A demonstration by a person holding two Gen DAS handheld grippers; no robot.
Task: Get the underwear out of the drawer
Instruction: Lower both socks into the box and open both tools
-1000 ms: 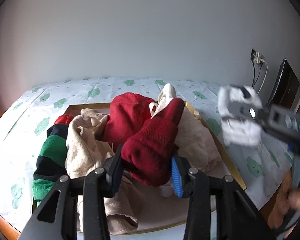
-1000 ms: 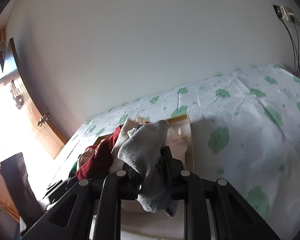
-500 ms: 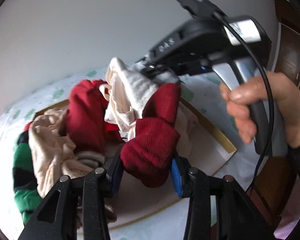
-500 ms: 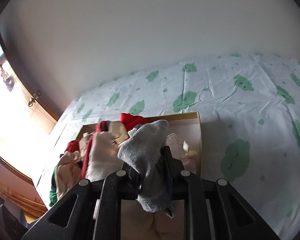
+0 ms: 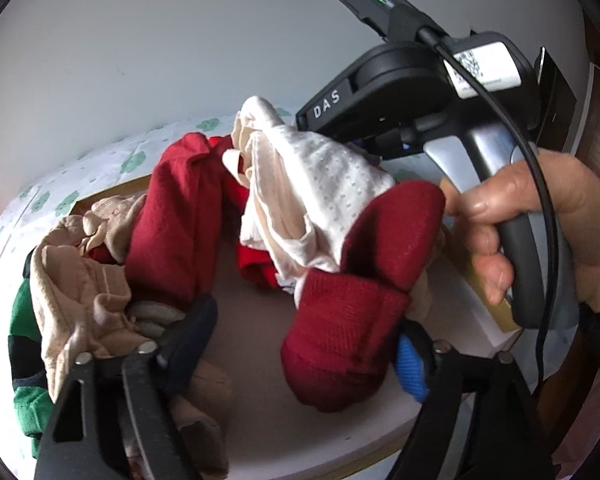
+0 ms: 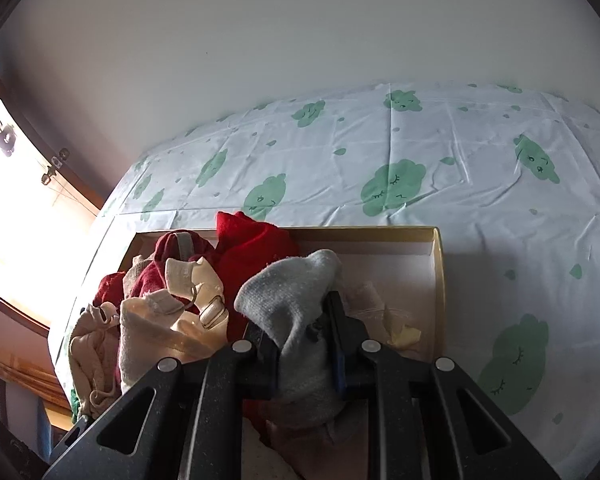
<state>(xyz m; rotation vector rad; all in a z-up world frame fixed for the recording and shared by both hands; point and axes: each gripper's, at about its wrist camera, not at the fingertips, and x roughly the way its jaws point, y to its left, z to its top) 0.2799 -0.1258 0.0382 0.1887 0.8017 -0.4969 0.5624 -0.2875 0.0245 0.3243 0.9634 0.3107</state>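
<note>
A shallow gold-rimmed drawer (image 6: pixel 440 280) lies on the bed, piled with clothes. In the left wrist view my left gripper (image 5: pixel 300 332) hangs low over it, its jaws opening. A dark red sock (image 5: pixel 352 320) stands between them, leaning on the blue right pad (image 5: pixel 410 368) and clear of the left finger (image 5: pixel 192 328). Behind it a white dotted cloth (image 5: pixel 320 184) hides the right gripper's tips; a hand (image 5: pixel 548 220) holds that gripper's body (image 5: pixel 412 92). My right gripper (image 6: pixel 300 332) is shut on a grey sock (image 6: pixel 296 300) above the drawer.
The pile holds a red garment (image 5: pixel 180 216), beige underwear (image 5: pixel 80 292), a green-and-black striped piece (image 5: pixel 20 320) and a cream strap piece (image 6: pixel 188 312). White sheet with green clouds (image 6: pixel 420 160) spreads around. A bright window (image 6: pixel 12 208) is at the left.
My left jaws have spread apart and let go of the red sock. The right gripper, still gripping the grey sock, has swung in over the drawer and now fills the left view's upper right.
</note>
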